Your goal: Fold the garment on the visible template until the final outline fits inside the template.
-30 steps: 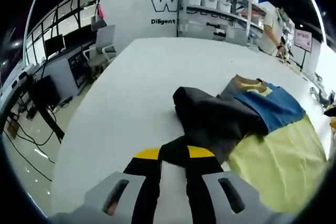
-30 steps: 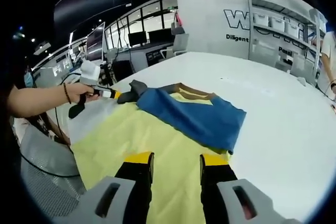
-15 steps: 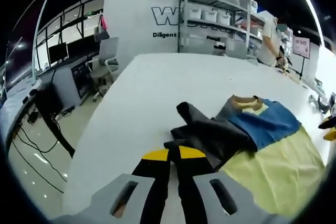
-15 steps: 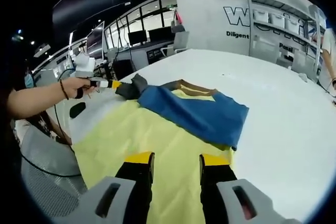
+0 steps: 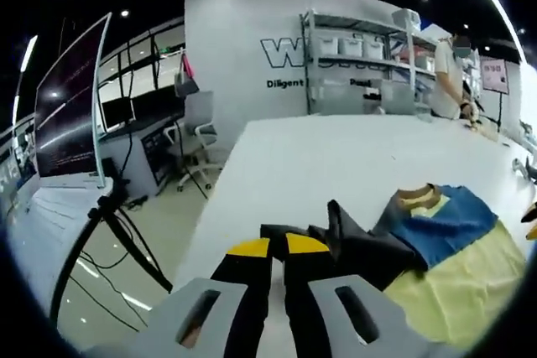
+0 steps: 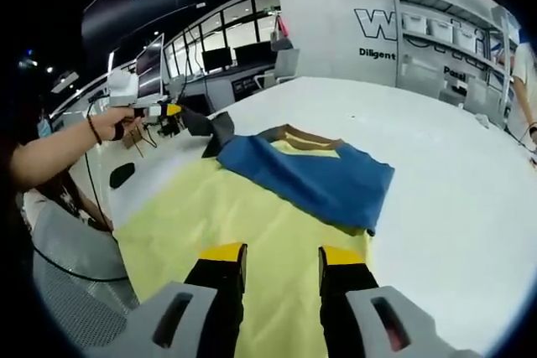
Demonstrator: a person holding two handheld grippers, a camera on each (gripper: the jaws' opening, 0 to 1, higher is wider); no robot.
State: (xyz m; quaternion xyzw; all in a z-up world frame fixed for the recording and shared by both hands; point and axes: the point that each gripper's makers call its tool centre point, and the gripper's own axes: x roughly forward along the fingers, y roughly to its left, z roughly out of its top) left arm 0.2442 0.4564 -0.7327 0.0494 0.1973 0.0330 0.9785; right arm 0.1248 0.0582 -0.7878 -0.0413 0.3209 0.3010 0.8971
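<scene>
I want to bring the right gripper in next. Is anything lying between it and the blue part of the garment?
Nothing visible does. In the right gripper view, only bare yellow template lies between the open right gripper and the blue part of the garment. The left gripper grips the dark sleeve at the far corner, off that path.

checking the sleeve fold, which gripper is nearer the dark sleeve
Left. The left gripper is shut on the dark sleeve; the right gripper hovers open over the yellow template, away from it.
</scene>
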